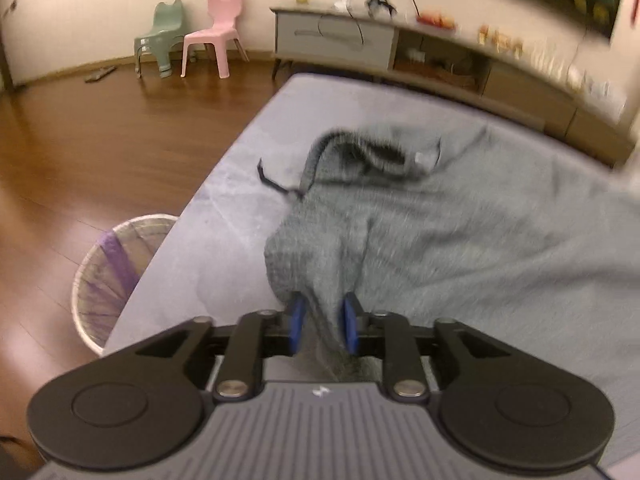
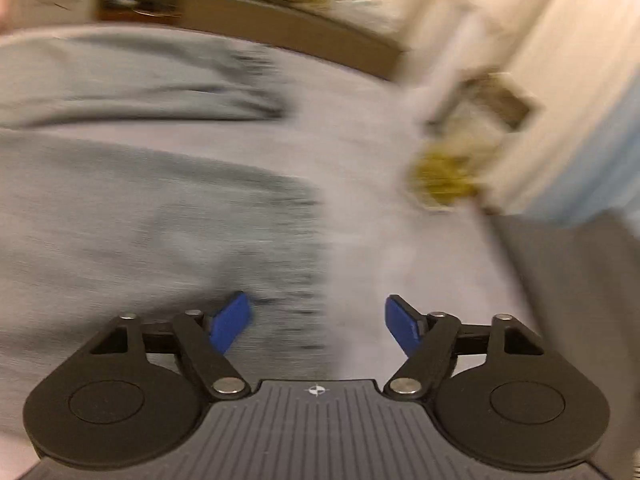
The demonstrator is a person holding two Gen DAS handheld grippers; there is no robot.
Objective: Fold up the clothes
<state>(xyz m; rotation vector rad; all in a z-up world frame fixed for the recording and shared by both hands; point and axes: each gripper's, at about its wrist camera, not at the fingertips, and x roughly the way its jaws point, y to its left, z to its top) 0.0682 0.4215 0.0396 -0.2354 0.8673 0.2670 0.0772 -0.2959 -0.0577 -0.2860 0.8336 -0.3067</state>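
A grey knit garment [image 1: 440,232] lies spread over a grey table [image 1: 240,184], its waistband with a dark drawstring [image 1: 276,184] at the far end. My left gripper [image 1: 323,320] is shut on a bunched fold of this garment, the cloth pinched between its blue pads [image 1: 297,320]. In the right wrist view the same grey garment [image 2: 152,216] shows blurred on the left half, its edge running under the gripper. My right gripper [image 2: 318,324] stands open just above the table [image 2: 400,248], with nothing held between its blue fingers [image 2: 230,322].
A white mesh laundry basket [image 1: 108,276] stands on the wood floor at the table's left edge. Two small chairs, green [image 1: 160,40] and pink [image 1: 216,34], and a long low cabinet [image 1: 400,48] line the far wall. A blurred yellowish object [image 2: 444,176] lies right of the table.
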